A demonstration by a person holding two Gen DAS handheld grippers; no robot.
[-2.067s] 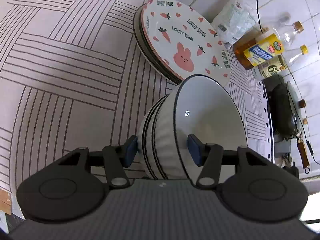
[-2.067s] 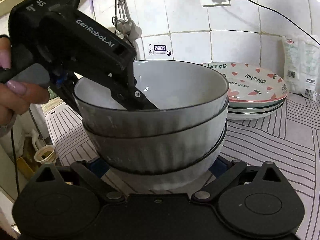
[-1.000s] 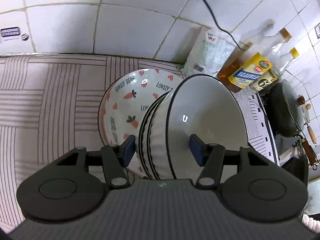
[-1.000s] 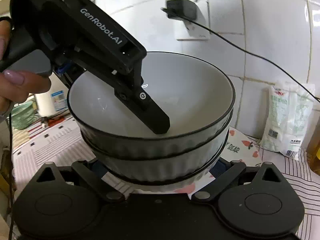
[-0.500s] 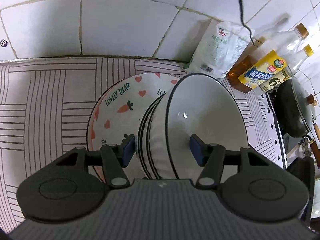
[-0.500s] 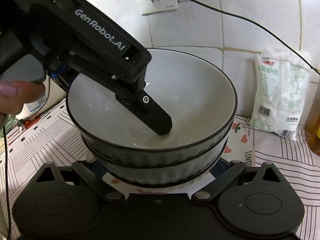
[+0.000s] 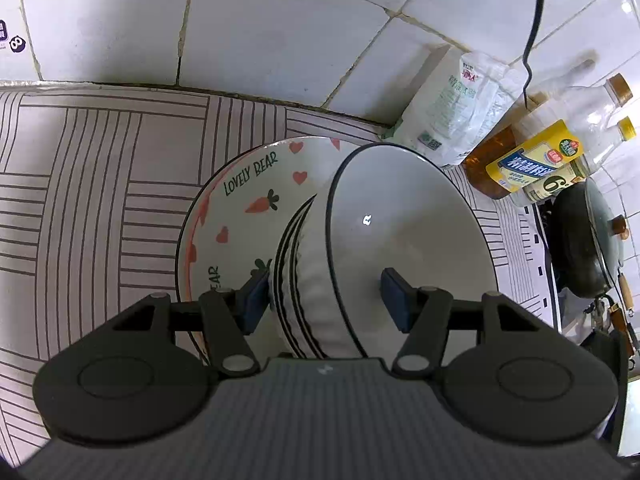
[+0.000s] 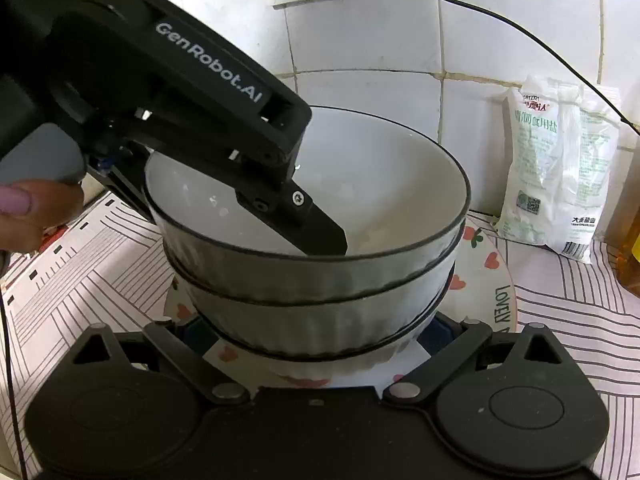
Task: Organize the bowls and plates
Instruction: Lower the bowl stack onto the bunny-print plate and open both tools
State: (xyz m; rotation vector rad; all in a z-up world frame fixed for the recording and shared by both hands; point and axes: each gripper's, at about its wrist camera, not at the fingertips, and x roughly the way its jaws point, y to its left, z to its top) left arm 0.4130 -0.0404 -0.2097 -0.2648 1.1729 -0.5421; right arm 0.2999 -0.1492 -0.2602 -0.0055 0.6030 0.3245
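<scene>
A stack of white ribbed bowls [image 7: 400,220] with dark rims hangs just over the "Lovely Bear" plates [image 7: 240,216]. My left gripper [image 7: 324,300] is shut on the stack's wall, one pad outside the ribs and the other inside the top bowl. From the right wrist, that inner finger [image 8: 320,236] reaches down into the top bowl [image 8: 360,184]. My right gripper [image 8: 316,332] is shut on the lowest bowl, its blue pads on either side. The plate [image 8: 492,280] shows beneath and to the right. Whether the bottom bowl touches the plate is hidden.
A white salt bag [image 8: 556,168] leans on the tiled wall behind the plates. Oil bottles [image 7: 532,160] and a dark wok [image 7: 584,248] stand to the right. A cable [image 8: 500,20] runs from a wall socket. A striped mat [image 7: 80,184] covers the counter. A person's fingers [image 8: 24,208] hold the left gripper.
Both grippers have carried the bowl stack from over the mat toward the wall and down over the Lovely Bear plates. The grips have not changed.
</scene>
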